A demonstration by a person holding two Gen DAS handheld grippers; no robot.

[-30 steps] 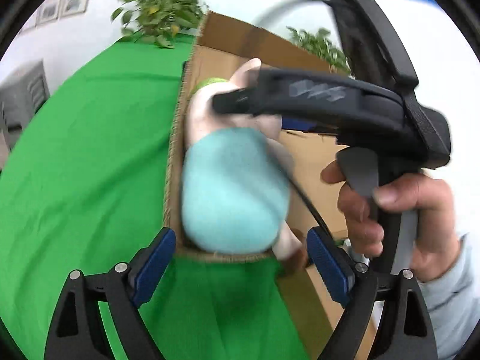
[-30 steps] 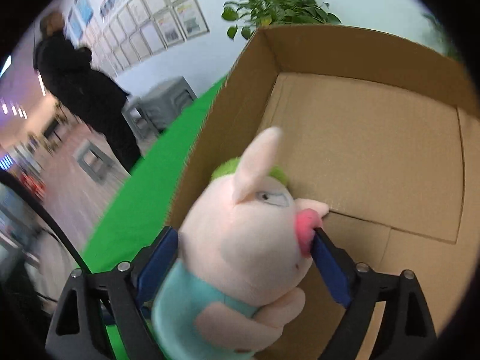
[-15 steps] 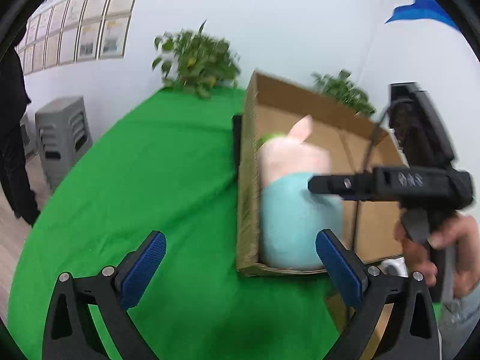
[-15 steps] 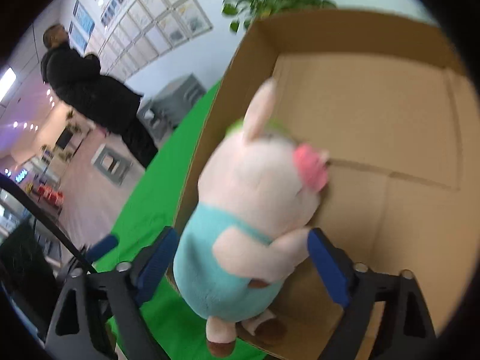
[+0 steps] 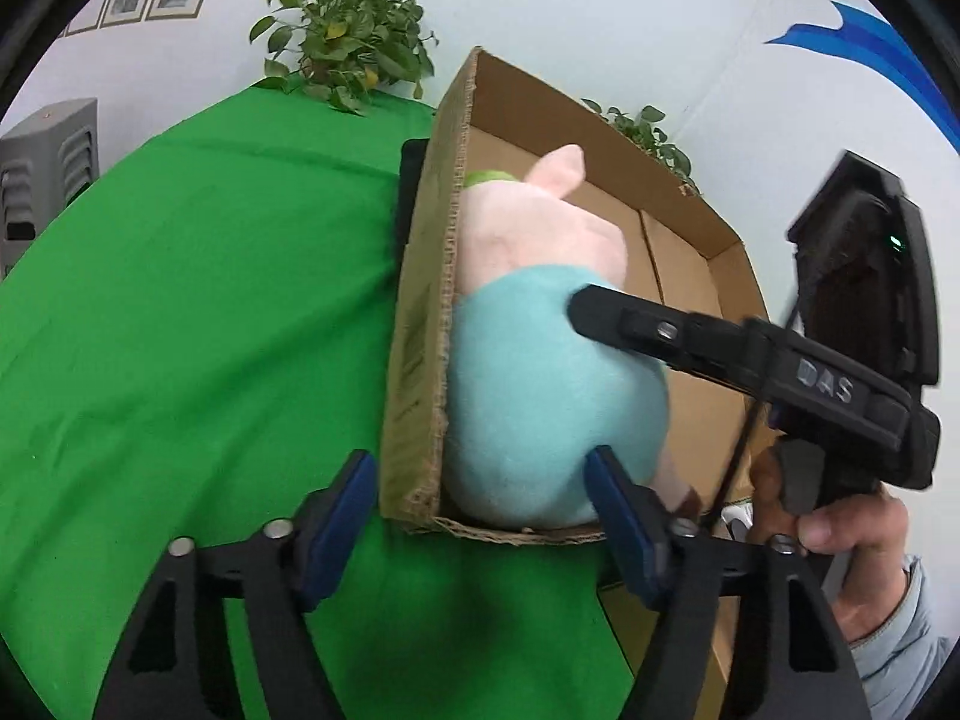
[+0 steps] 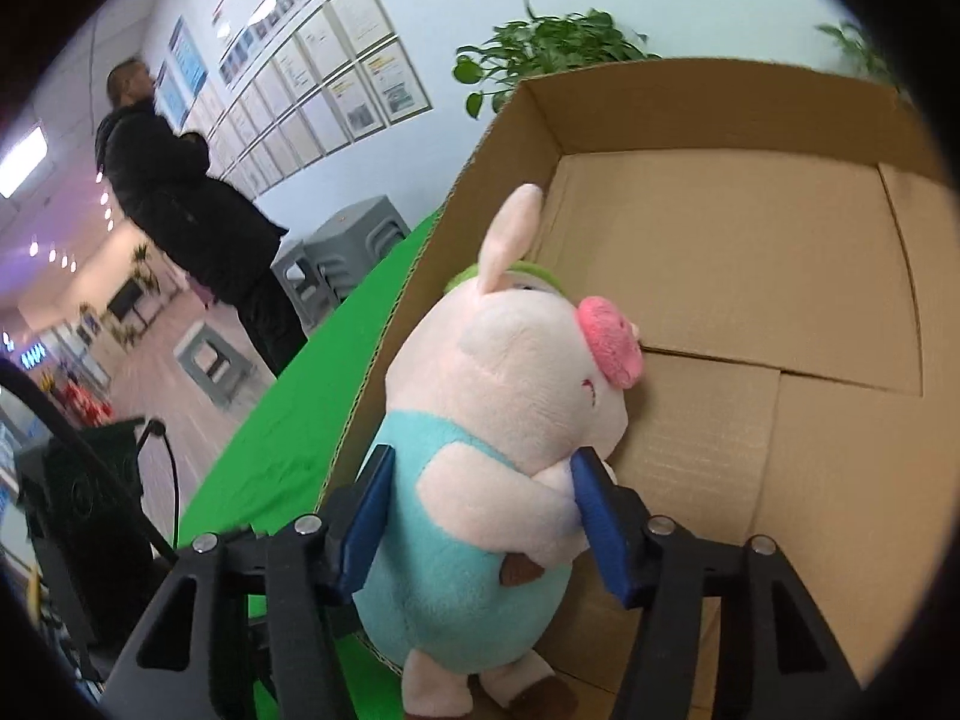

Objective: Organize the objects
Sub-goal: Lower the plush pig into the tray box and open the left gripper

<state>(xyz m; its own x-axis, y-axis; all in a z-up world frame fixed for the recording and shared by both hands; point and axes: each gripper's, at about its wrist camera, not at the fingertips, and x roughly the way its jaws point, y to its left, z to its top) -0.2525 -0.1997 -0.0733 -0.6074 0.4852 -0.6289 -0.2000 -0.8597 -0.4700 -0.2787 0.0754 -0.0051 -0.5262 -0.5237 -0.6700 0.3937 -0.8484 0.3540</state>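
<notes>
We can read only 1 marking: raised letters that look like "DAS" on the side of the right gripper [image 5: 825, 387], seen from the left wrist camera; the first letter is soft and could be something else. The framed sheets on the wall [image 6: 336, 60] carry print and small pictures, but all of it is too small and blurred for us to read. The cardboard box [image 6: 750, 276] shows us no lettering on the faces in view.

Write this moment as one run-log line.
pink plush pig in teal overalls: inside brown cardboard box | right gripper: closing, pig between pads | left gripper: closing, straddling box corner
</notes>
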